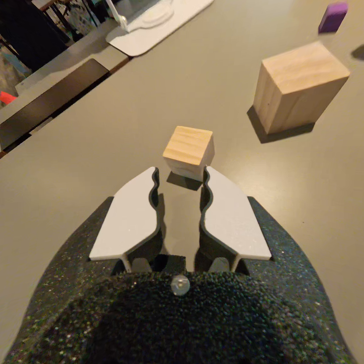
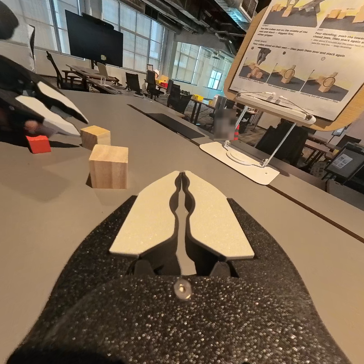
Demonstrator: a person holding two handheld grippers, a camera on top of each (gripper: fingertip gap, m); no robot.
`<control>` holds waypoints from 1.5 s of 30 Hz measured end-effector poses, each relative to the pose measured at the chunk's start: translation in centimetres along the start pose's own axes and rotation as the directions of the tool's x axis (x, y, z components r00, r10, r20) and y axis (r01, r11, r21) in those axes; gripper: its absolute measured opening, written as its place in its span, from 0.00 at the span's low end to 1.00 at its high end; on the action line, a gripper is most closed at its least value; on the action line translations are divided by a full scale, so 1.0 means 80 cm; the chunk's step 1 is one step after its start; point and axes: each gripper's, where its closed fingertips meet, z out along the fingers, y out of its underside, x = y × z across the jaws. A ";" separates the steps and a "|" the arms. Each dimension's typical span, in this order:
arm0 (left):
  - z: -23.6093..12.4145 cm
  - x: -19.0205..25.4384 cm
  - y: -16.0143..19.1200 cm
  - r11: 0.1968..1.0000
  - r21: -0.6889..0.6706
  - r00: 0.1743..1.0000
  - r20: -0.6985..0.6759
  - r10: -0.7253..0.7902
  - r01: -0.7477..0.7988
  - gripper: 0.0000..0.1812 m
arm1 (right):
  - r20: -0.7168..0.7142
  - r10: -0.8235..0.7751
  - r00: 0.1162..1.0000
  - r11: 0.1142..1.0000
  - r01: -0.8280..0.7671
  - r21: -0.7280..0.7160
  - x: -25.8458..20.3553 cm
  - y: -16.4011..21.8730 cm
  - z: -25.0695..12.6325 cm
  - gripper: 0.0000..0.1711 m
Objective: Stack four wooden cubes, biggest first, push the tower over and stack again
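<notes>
The purple block [image 1: 332, 18] is blurred and edge-cropped; the left gripper's fingers [image 2: 59, 122] partly hide the red cube [image 2: 39, 143].

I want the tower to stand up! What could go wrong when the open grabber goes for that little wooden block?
1. The left gripper is open and off-centre: its right finger is already beside the small cube, so closing may nudge or twist it rather than grip it.
2. No tower exists yet; the big cube stands alone, so a tilted small cube placed on it could slide off.
3. The red block lies close under the left gripper and might get bumped.
</notes>
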 end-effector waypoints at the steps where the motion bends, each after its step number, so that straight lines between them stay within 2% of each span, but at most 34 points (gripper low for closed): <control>1: -0.004 -0.003 -0.005 0.999 0.035 0.999 -0.014 -0.035 0.035 0.23 | 0.000 -0.004 1.000 1.000 0.004 0.000 -0.001 0.000 0.000 0.00; 4: -0.012 -0.023 -0.010 0.988 0.101 0.993 -0.043 -0.114 0.118 0.27 | 0.001 -0.015 1.000 1.000 0.015 -0.002 -0.002 0.000 0.000 0.00; 9: 0.005 -0.011 -0.008 0.991 0.036 0.963 -0.242 -0.117 0.130 0.36 | -0.002 -0.039 0.999 0.999 0.039 -0.013 -0.004 0.002 0.002 0.00; 15: -0.003 -0.018 -0.031 0.975 0.174 0.966 -0.243 -0.093 0.138 0.42 | 0.002 -0.096 0.995 0.994 0.096 -0.046 -0.010 0.007 0.007 0.00; 18: -0.010 -0.028 -0.036 0.959 0.217 0.962 -0.244 -0.127 0.181 0.40 | 0.003 -0.130 0.991 0.990 0.130 -0.062 -0.014 0.009 0.009 0.00; 25: 0.014 -0.002 -0.008 0.999 0.046 0.967 -0.253 0.037 -0.027 0.37 | -0.015 -0.137 0.991 0.989 0.136 -0.056 -0.011 0.008 0.008 0.00; 30: 0.020 0.000 -0.001 0.999 0.000 0.964 -0.262 0.035 -0.037 0.33 | -0.011 -0.132 0.991 0.989 0.131 -0.062 -0.011 0.009 0.009 0.00; 37: 0.024 0.002 0.000 0.999 -0.020 0.964 -0.263 0.043 -0.050 0.23 | -0.002 -0.154 0.988 0.985 0.154 -0.076 -0.015 0.012 0.010 0.00; 45: 0.021 0.001 -0.005 0.998 0.020 0.968 -0.245 0.061 -0.058 0.23 | -0.008 -0.162 0.987 0.984 0.161 -0.076 -0.015 0.012 0.010 0.00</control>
